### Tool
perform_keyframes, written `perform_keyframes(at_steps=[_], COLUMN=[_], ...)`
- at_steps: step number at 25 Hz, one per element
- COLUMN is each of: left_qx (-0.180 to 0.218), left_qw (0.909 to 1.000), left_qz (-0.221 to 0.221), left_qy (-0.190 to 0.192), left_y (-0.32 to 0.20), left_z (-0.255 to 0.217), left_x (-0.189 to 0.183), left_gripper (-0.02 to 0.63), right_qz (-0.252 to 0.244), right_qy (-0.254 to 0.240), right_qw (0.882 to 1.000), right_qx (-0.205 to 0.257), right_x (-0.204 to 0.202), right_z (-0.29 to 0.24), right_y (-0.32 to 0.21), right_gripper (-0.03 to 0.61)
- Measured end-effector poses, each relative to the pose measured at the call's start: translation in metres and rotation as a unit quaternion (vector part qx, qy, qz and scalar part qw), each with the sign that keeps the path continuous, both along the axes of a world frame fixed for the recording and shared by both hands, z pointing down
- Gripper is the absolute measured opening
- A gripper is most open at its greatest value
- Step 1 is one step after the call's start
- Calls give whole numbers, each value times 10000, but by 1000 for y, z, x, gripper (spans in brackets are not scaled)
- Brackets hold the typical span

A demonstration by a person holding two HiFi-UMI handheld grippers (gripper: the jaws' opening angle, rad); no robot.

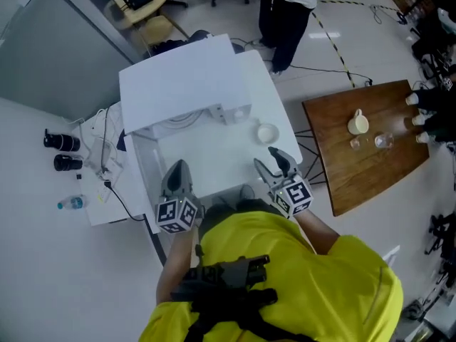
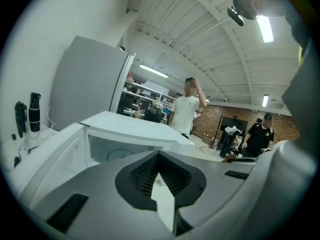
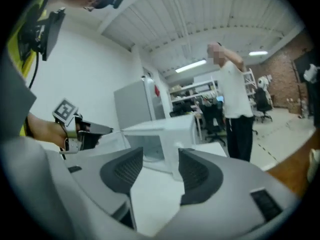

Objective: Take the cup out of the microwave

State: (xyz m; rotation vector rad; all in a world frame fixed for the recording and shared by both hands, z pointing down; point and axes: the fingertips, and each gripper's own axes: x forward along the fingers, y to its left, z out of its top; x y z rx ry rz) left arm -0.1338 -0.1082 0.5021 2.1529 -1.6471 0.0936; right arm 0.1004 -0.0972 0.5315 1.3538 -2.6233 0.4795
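White worktable [image 1: 253, 70] in an open workshop: a person in a yellow top [image 1: 299, 276] holds two hand grippers low over its near edge. The left gripper [image 1: 178, 167] has its jaws pressed together with nothing between them, which its own camera confirms [image 2: 159, 160]. The right gripper [image 1: 268, 158] has its jaws spread and empty [image 3: 160, 156]. Just beyond the right gripper's tips, the white cup [image 1: 267, 132] stands upright on the table, outside the microwave [image 1: 185, 80] and near its front right corner, touching neither gripper. The microwave door [image 2: 62, 156] is swung open to the left, showing a bare turntable [image 2: 120, 155] inside. Two dark cylinders [image 1: 63, 152] and a small plastic bottle [image 1: 71, 204] lie off to the left. A wooden table [image 1: 370, 169] to the right carries a white mug [image 1: 358, 123] and clear glasses [image 1: 383, 141]. Farther back, a bystander in a white shirt and dark trousers [image 1: 285, 9] stands on the floor.
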Motion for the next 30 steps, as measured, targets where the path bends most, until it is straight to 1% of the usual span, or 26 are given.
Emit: perform_keyframes(at_steps=[1, 2, 3, 4, 5, 6, 7, 8, 11, 13, 15, 17, 20, 23, 26, 30], left_qx=[110, 237, 382, 534, 676, 798, 898, 983, 1185, 1217, 1239, 1270, 1197, 1161, 1085, 1078], left_qw=[9999, 9997, 9992, 9985, 9976, 9966, 9957, 9948, 9927, 9925, 9923, 9919, 9927, 9932, 9940, 9940], left_qz=[-47, -82, -105, -118, -127, -138, -155, -172, -159, -84, -50, -91, -97, -2, 38, 85], left_qy=[-7, -16, -32, -58, -95, -140, -179, -199, -142, -115, -71, -31, -84, 9, 125, 164], left_y=[0, 1, 2, 3, 6, 9, 12, 16, 29, 38, 46, 50, 46, 44, 40, 38], left_z=[-14, -28, -43, -57, -71, -84, -96, -107, -135, -150, -161, -164, -160, -162, -160, -158], left_x=[-6, -11, -15, -19, -23, -27, -31, -35, -44, -47, -51, -56, -61, -64, -69, -73], left_gripper=[-6, -6, -6, -6, -6, -6, -6, -6, -6, -6, -6, -6, -6, -6, -6, -6], right_qz=[-146, -224, -241, -217, -181, -170, -195, -245, -410, -481, -518, -515, -423, -394, -443, -435], right_qy=[-39, -123, -250, -385, -496, -593, -693, -802, -1000, -968, -862, -753, -796, -708, -729, -641], right_qw=[9995, 9986, 9974, 9960, 9944, 9925, 9902, 9879, 9835, 9832, 9847, 9878, 9912, 9917, 9917, 9910], right_qx=[262, 467, 634, 779, 917, 1059, 1195, 1306, 1448, 1472, 1423, 1260, 969, 1001, 958, 1094], right_x=[-12, -23, -31, -37, -43, -49, -54, -60, -72, -78, -82, -83, -84, -92, -102, -112], right_z=[-26, -51, -76, -101, -125, -148, -169, -187, -221, -229, -226, -211, -193, -191, -190, -193], right_y=[-8, -17, -26, -33, -37, -39, -36, -32, -15, -4, 3, 2, -7, -8, -6, -5], right_gripper=[195, 172, 172, 132, 67, 44, 44, 7, 5, 3, 3, 3, 2, 3, 3, 3])
